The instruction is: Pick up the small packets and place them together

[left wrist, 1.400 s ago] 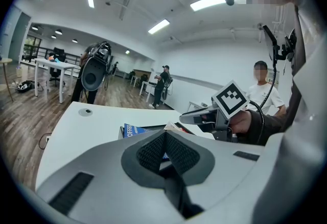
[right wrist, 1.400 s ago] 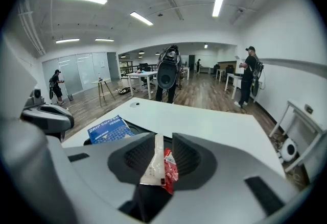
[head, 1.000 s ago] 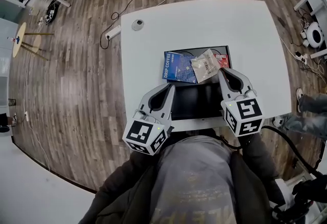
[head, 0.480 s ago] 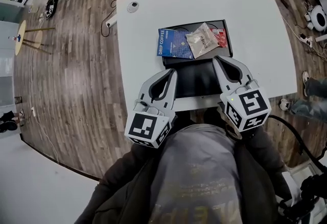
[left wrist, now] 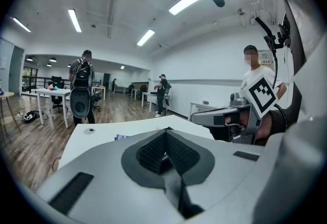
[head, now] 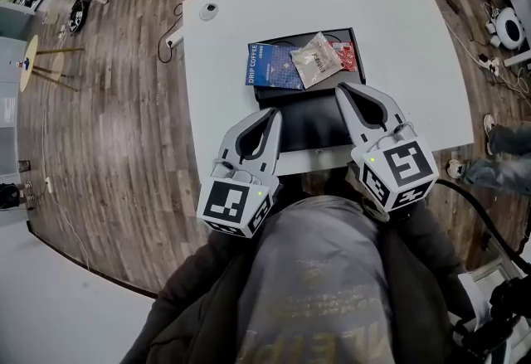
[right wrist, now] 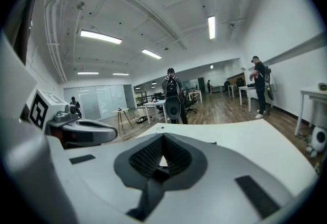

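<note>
**Both grippers shut and empty, three packets gathered on the tray**

The white bench (head: pixel 398 31) carries a black tray (head: pixel 309 126). At the tray's far end lie three small packets, grouped together: a blue packet (head: pixel 270 65) on the left, a tan packet (head: pixel 317 60) overlapping its right edge, and a red packet (head: pixel 347 55) showing from under the tan one. A single round grey disc (head: pixel 207 12) sits near the bench's far left corner, well apart from the tray. Wooden floor (head: pixel 108 105) surrounds the bench, and a bystander's leg (head: pixel 498 167) shows at the right.

The left gripper (head: pixel 267 120) hangs over the tray's near left edge, jaws pressed together with nothing between them. The right gripper (head: pixel 347 93) is likewise closed and empty. Only bare tray floor lies between its tip and the packets.

A second ago the right gripper's tip was just beside the tan packet. Now both grippers sit further back from the group, and the packets keep the same arrangement.
</note>
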A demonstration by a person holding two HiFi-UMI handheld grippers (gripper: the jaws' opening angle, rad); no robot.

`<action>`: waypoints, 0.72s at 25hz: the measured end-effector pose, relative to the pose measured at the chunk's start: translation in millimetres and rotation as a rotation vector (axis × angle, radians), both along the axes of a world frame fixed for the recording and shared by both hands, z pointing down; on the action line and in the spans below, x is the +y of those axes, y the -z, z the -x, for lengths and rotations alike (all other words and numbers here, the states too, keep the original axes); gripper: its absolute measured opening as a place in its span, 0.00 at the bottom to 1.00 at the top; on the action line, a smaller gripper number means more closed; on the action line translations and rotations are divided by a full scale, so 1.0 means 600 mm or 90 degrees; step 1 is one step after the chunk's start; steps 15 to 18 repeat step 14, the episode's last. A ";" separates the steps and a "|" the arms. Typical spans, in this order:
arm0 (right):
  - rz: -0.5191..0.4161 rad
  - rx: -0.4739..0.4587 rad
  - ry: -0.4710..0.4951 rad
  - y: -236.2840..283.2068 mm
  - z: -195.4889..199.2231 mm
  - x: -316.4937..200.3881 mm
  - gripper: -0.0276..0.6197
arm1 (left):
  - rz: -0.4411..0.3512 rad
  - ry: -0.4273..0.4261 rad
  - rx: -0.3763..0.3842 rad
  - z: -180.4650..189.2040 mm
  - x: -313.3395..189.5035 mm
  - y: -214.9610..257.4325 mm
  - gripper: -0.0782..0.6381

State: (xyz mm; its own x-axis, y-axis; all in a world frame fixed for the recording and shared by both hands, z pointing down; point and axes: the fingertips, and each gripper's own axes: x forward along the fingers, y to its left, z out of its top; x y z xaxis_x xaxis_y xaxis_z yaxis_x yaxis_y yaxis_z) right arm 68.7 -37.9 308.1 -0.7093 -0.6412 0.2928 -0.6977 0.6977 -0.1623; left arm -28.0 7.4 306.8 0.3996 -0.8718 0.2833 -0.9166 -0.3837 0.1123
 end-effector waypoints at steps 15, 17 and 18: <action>-0.019 -0.007 0.022 0.017 0.023 0.000 0.05 | -0.008 0.014 0.001 0.017 0.006 0.007 0.11; -0.019 -0.007 0.022 0.017 0.023 0.000 0.05 | -0.008 0.014 0.001 0.017 0.006 0.007 0.11; -0.019 -0.007 0.022 0.017 0.023 0.000 0.05 | -0.008 0.014 0.001 0.017 0.006 0.007 0.11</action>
